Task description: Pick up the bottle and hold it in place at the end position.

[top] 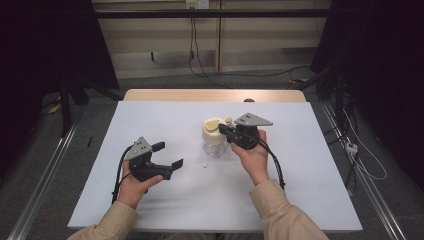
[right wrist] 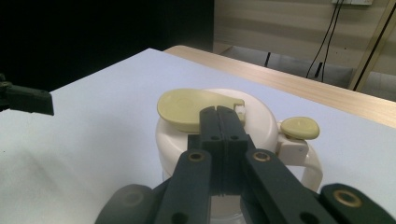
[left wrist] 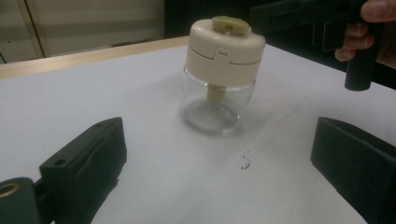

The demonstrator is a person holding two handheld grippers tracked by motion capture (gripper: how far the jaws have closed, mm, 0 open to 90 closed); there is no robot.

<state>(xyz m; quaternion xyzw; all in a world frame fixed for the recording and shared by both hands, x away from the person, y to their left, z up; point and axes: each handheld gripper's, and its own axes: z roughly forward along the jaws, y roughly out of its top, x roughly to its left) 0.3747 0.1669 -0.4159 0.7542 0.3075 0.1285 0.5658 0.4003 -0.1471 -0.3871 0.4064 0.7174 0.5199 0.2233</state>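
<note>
A small clear glass jar (top: 215, 142) with a cream lid stands upright in the middle of the white table top (top: 300, 165). The lid (right wrist: 261, 116) carries a yellow-green flap (right wrist: 187, 105) and a small round yellow-green knob (right wrist: 301, 127) on a side handle. My right gripper (top: 221, 129) is shut, its jaws pressed together, and their tips (right wrist: 222, 112) rest on the flap's edge above the lid. My left gripper (top: 168, 154) is held low over the table to the jar's left, open and holding nothing. In the left gripper view the jar (left wrist: 219, 79) stands beyond its spread jaws.
A few tiny crumbs (left wrist: 244, 161) lie on the sheet in front of the jar. The table's wooden far edge (top: 215, 95) runs behind it. Cables (top: 365, 165) and metal rails lie on the floor to either side.
</note>
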